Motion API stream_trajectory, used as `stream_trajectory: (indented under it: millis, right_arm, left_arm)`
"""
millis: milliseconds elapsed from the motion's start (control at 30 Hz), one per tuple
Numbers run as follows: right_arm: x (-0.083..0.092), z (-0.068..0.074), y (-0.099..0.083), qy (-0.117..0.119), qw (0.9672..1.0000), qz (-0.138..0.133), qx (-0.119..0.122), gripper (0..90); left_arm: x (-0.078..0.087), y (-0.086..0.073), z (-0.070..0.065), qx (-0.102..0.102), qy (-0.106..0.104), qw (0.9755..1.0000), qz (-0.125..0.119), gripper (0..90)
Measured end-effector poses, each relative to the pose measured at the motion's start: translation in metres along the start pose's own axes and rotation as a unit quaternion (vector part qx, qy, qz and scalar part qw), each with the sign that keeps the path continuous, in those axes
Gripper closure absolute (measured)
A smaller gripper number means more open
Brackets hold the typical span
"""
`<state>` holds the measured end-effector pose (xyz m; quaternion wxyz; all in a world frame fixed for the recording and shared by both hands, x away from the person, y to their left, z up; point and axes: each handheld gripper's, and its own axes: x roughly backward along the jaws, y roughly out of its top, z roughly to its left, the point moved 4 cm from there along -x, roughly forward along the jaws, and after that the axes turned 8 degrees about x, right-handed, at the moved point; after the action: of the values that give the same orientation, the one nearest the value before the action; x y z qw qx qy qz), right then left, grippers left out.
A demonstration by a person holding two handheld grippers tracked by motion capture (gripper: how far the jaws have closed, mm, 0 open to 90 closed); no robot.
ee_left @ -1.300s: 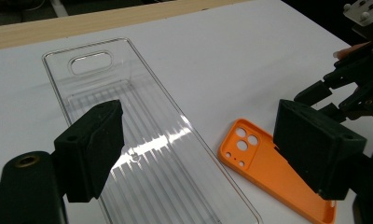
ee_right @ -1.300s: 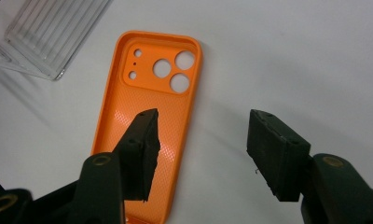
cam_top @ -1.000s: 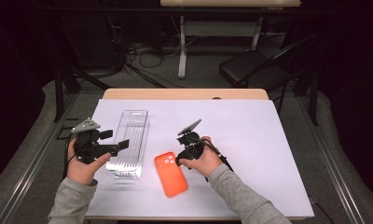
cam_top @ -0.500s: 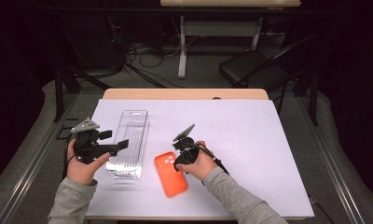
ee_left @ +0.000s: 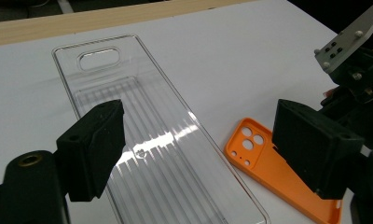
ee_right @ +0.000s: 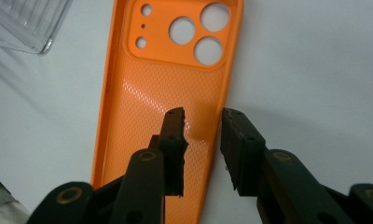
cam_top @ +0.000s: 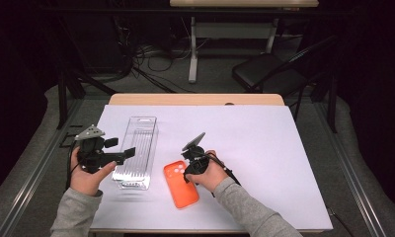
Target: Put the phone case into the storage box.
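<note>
Orange phone case (cam_top: 181, 183), lengthwise, camera holes far end, right hand-held gripper (ee_right: 202, 122) closing astride its edge.

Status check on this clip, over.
Right gripper closing astride orange phone case side wall, no grip yet. Left gripper open over clear tray. Nothing obstructing.

Right gripper (ee_right: 203, 116) closing astride orange phone case (ee_right: 152, 93) edge, seemingly untouched.

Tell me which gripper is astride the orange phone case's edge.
The right gripper: one jaw is inside the orange phone case, one outside its side wall, closing but not yet pressing. The left gripper is open above the clear plastic tray.
</note>
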<state>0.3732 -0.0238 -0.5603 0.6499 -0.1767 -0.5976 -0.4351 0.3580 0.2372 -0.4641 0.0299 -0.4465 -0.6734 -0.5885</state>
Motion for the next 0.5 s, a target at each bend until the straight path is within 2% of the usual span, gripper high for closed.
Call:
stream_trajectory:
  millis: [233,267,300,367,433,467,500]
  right_arm:
    - [-0.0035,-0.0015,-0.0001,-0.006,0.9999,0.006,-0.011,72.9]
    - [-0.0054,-0.0023,0.0004,-0.004,0.9999,-0.004,-0.011,73.6]
    - [-0.0051,-0.0028,0.0002,-0.005,0.9999,0.004,-0.010,73.8]
    - [-0.0066,-0.0023,0.0005,-0.003,0.9998,0.000,-0.019,74.1]
    - [-0.0056,-0.0025,0.0001,-0.002,0.9997,0.013,-0.019,74.2]
    - [-0.0074,-0.0027,0.0002,-0.001,0.9998,0.002,-0.018,74.3]
    - [-0.0076,-0.0022,0.0001,0.000,0.9997,0.003,-0.023,74.4]
  left_arm:
    - [0.0001,-0.0001,0.0004,0.001,0.000,1.0000,0.000,17.6]
    - [0.0001,-0.0002,0.0004,0.003,0.001,1.0000,0.001,17.6]
    - [0.0000,-0.0002,0.0005,0.003,0.001,1.0000,0.001,17.6]
    - [-0.0002,-0.0003,0.0009,0.003,0.001,1.0000,0.000,17.6]
    - [-0.0001,-0.0003,0.0013,0.003,0.001,1.0000,-0.001,17.6]
    - [0.0001,-0.0003,0.0012,0.004,0.000,1.0000,0.000,17.6]
    - [0.0000,-0.0003,0.0010,0.004,0.001,1.0000,-0.001,17.6]
